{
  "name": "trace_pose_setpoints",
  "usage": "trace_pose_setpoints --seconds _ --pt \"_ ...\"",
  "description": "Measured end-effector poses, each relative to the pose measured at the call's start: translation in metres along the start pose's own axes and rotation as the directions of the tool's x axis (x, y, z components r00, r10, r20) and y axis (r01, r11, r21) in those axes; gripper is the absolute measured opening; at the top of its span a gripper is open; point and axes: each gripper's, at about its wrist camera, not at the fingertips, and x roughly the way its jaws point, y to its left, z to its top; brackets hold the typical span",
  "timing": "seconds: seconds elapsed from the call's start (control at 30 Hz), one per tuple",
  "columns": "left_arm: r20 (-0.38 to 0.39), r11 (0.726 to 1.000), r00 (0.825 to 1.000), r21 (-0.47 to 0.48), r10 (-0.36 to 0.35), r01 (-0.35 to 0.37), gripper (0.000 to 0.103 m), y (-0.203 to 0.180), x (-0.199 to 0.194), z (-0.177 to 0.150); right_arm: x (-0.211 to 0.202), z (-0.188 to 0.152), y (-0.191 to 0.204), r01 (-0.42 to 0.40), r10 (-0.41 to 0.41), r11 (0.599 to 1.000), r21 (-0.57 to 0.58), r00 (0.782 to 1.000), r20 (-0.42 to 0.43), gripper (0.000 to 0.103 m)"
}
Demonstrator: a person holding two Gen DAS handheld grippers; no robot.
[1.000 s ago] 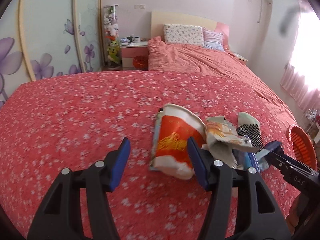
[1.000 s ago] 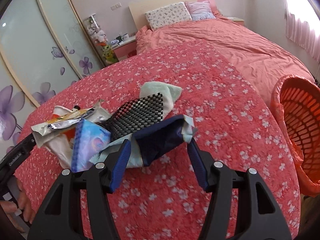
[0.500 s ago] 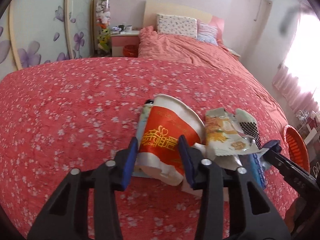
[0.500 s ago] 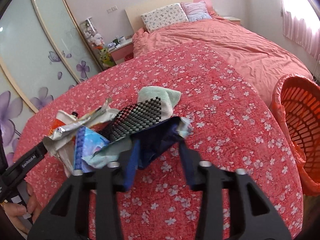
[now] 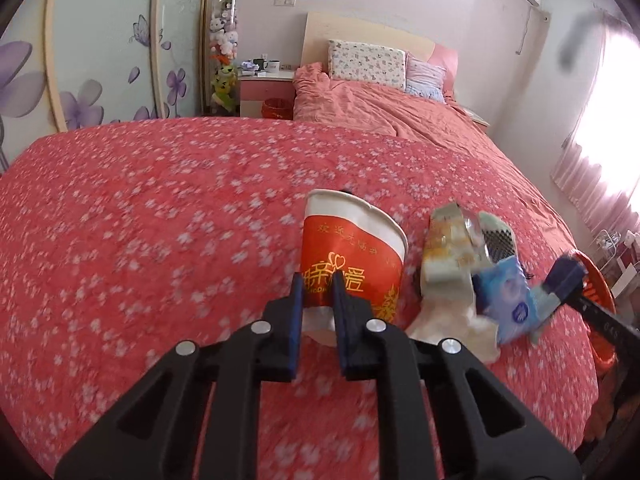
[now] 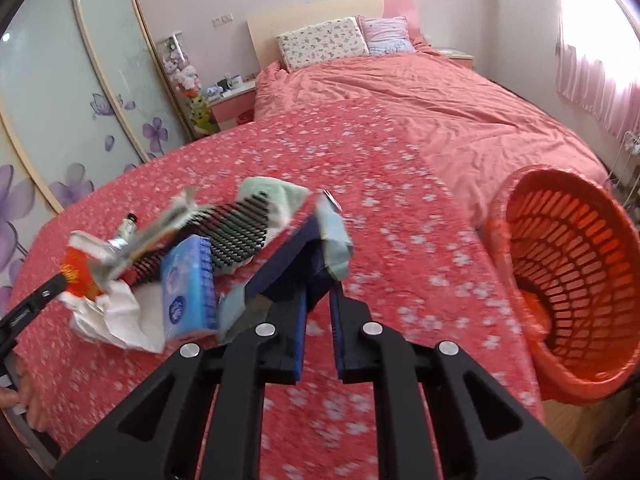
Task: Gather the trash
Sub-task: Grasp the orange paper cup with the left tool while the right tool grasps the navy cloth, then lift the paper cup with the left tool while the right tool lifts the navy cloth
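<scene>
On the red flowered blanket (image 5: 160, 220) my left gripper (image 5: 318, 284) is shut on the base of a red-and-white paper cup (image 5: 352, 248), which tilts away from me. To the cup's right lies a pile: a snack wrapper (image 5: 444, 248), a blue tissue pack (image 5: 508, 300), crumpled white paper (image 6: 116, 312), a black checkered piece (image 6: 236, 232) and a mint cloth (image 6: 280, 196). My right gripper (image 6: 318, 292) is closing its jaws, and a dark blue packet (image 6: 292, 256) at the pile's edge is pinched between the pads. Both views are blurred.
An orange slatted basket (image 6: 568, 280) stands off the bed's right side, tipped towards me. Pillows (image 5: 366, 62) and a pink duvet lie at the far end. A pink nightstand (image 5: 266, 88) and flowered wardrobe doors (image 5: 108, 60) are on the left. A hand (image 6: 28, 396) shows at lower left.
Both grippers went from open to shut. The left one slid forward around the cup and clamped its base. The right one closed on the dark blue packet, and the pile shifted.
</scene>
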Motion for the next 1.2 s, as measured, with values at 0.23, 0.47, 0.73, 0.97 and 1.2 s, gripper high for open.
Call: trace_pose_setpoints --seconds 0.23,0.47,0.73,0.97,1.2 --pt "-0.016 0.999 0.999 -0.017 0.034 -0.034 0.023 0.014 -0.008 -0.014 0.001 0.001 -0.017 -0.015 0.016 0.999 0.048 0.999 -0.028 0.012" --pt "-0.030 1.000 0.999 -0.023 0.020 -0.021 0.043 0.002 0.006 -0.014 0.005 0.000 -0.008 -0.060 0.063 0.996 0.067 0.997 -0.033 0.032" --pt "-0.028 1.000 1.000 -0.014 0.013 -0.014 0.064 -0.002 0.012 -0.013 0.006 0.006 -0.003 -0.095 0.096 0.991 0.090 0.995 -0.008 0.068" --pt "0.007 1.000 1.000 0.003 0.014 -0.014 0.074 -0.011 0.006 -0.013 0.004 0.006 -0.012 -0.089 0.092 0.988 0.125 0.996 -0.015 0.068" --pt "0.005 0.999 0.999 0.008 0.035 -0.035 0.074 -0.014 0.009 -0.012 0.002 0.005 -0.022 -0.070 0.073 0.986 0.149 0.997 -0.017 0.068"
